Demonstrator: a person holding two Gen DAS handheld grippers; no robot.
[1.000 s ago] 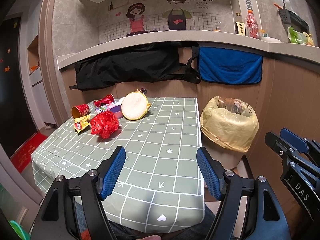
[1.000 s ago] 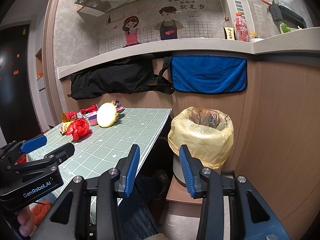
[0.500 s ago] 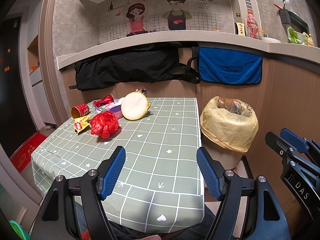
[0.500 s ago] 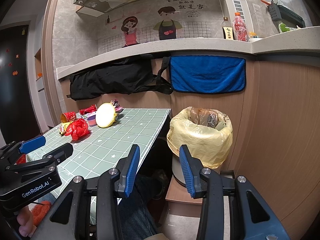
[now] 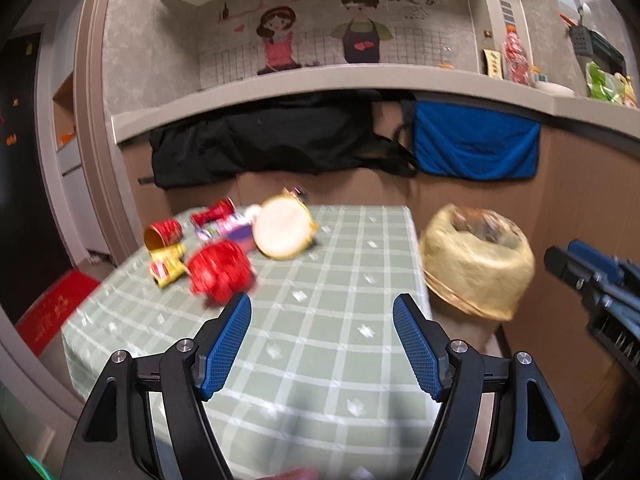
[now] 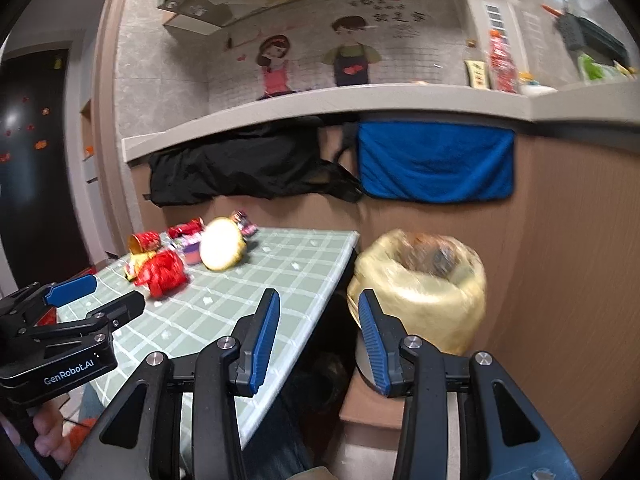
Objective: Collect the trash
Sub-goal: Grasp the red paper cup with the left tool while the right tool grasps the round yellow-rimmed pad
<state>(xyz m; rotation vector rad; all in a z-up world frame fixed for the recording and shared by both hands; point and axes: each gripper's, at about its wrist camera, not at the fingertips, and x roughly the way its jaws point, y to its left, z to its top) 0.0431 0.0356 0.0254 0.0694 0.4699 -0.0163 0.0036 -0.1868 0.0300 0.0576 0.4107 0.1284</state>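
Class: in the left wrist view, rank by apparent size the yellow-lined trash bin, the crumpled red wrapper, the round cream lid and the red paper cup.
1. yellow-lined trash bin
2. round cream lid and crumpled red wrapper: look alike, and the wrapper lies nearer the camera, so unranked
3. red paper cup

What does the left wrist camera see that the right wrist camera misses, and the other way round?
Only the left wrist view shows the red mat on the floor beside the table. Only the right wrist view shows the low wooden stand under the bin, and the person's fingers below the left hand-held gripper. Both show the green checked tablecloth, the red crumpled wrapper, the yellow-lined bin and the blue towel.
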